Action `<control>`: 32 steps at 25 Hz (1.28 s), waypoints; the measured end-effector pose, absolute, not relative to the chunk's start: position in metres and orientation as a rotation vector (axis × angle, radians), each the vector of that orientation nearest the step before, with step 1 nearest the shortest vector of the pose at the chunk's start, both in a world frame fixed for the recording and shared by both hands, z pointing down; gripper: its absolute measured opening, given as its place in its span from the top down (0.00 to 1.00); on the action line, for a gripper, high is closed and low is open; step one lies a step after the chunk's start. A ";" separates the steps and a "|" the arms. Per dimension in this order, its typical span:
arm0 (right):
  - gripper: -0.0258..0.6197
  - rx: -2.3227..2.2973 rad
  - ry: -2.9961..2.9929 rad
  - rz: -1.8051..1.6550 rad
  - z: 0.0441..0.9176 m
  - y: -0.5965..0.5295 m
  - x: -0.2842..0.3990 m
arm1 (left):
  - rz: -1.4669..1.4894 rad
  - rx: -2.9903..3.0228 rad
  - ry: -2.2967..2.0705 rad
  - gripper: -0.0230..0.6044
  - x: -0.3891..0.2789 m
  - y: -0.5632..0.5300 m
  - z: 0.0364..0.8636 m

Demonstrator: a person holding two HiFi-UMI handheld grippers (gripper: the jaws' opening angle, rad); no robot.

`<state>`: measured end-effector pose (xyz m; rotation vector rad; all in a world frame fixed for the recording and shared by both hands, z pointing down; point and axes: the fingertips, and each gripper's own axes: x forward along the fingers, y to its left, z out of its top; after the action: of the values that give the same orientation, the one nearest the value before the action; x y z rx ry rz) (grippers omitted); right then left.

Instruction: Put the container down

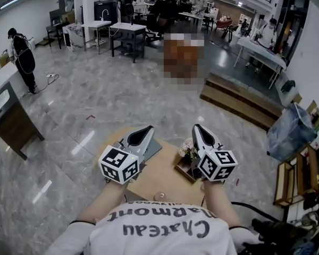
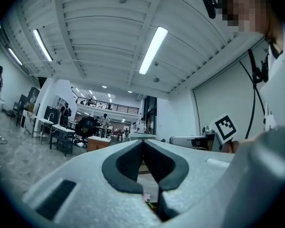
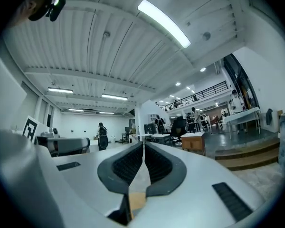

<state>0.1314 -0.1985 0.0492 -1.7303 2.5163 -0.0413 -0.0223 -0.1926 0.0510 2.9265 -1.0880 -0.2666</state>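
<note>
A large open-plan lab or workshop hall: polished grey stone floor (image 1: pixel 111 94), work tables (image 1: pixel 128 30) with people (image 1: pixel 20 57) at them, ribbed white ceiling (image 2: pixel 99 32) with strip lights (image 2: pixel 153 50), a railed mezzanine (image 3: pixel 199 93).

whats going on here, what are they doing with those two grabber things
A person holds a gripper in each hand, both level above a small wooden table. The left gripper and right gripper both have their fingers closed with nothing between them. The container of flowers sits on the table below the right gripper, so it looks already put down.
</note>
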 end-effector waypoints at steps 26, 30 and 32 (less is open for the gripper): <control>0.94 -1.913 2.484 -0.189 0.101 -0.151 0.179 | -0.271 2.836 -1.042 0.94 -0.016 -0.160 0.075; 0.94 -1.921 2.493 -0.204 0.104 -0.150 0.182 | -0.262 2.832 -1.041 0.94 -0.012 -0.160 0.075; 0.94 -1.922 2.495 -0.206 0.105 -0.151 0.183 | -0.255 2.830 -1.040 0.94 -0.011 -0.161 0.076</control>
<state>0.1833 -0.1508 0.1045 -1.9221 2.4952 -0.2059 -0.0111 -0.1610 0.0763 2.8304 -1.0405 -0.2555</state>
